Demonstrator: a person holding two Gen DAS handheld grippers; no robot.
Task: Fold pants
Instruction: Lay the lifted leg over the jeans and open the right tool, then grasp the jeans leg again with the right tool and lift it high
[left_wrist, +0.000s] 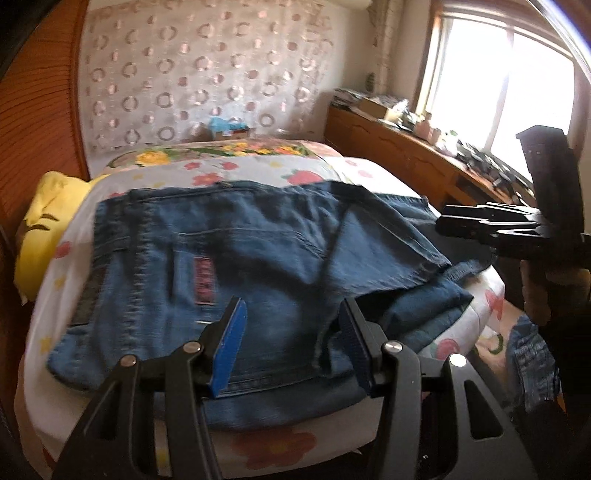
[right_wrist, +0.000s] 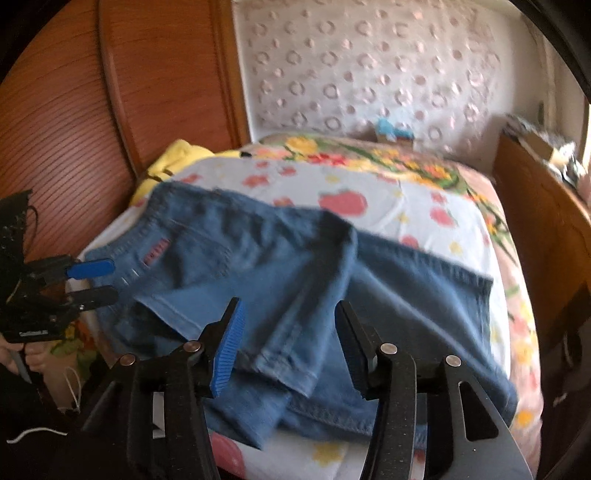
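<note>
The jeans (left_wrist: 240, 266) lie on the bed (left_wrist: 258, 166), folded over once or more, legs untidy at one end; squaring and a further fold appear outstanding. Left hand-held gripper (left_wrist: 291, 343) and right hand-held gripper (right_wrist: 291, 347) both stand wide apart, holding nothing. Floral sheet, wooden headboard (right_wrist: 74, 110), a cluttered desk (left_wrist: 406, 147) beneath the window.

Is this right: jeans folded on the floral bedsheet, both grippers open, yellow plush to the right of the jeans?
Not quite. The yellow plush lies left of the jeans, as the left wrist view shows. The floral bedsheet and open left gripper and right gripper are correct.
</note>
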